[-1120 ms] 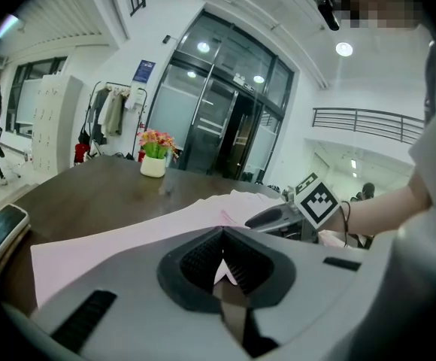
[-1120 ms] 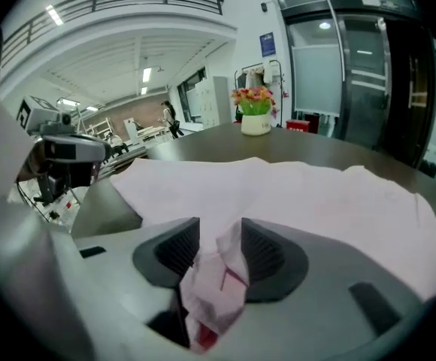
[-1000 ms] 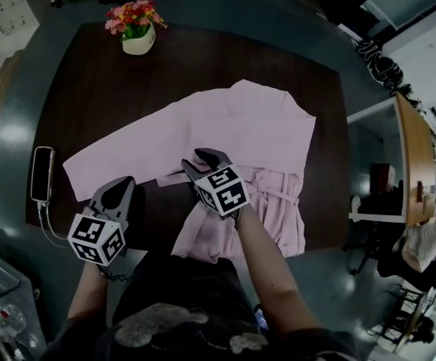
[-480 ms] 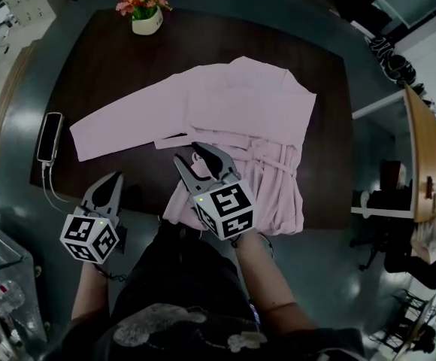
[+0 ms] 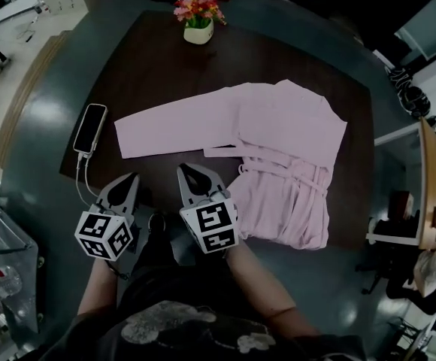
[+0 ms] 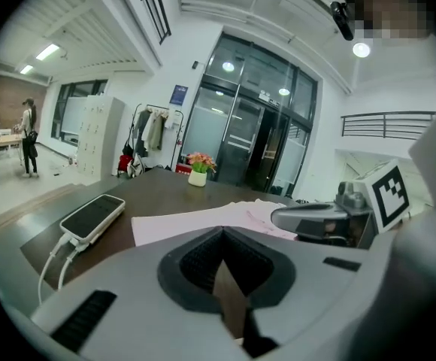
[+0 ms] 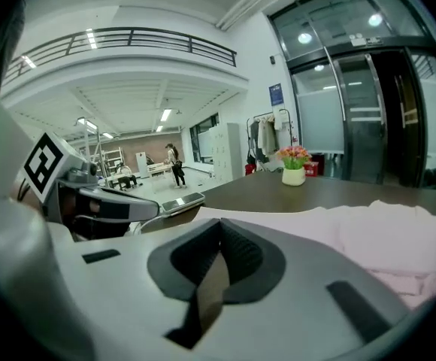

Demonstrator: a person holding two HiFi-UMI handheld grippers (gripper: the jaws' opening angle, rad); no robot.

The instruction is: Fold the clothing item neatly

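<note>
Looking down from my head, I see the whole pink garment (image 5: pixel 278 156) on the dark table (image 5: pixel 150 74), one sleeve stretched left. My gripper views catch only its edge. My left gripper (image 5: pixel 130 180) is closed and empty. My right gripper (image 5: pixel 190 173) has just been closing, its jaws now together on nothing.

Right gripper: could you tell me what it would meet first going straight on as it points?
Probably the pink garment's outstretched sleeve, past a strip of bare table; the right gripper, jaws just closed on nothing, tilts downward, so it might touch the table first.
</note>
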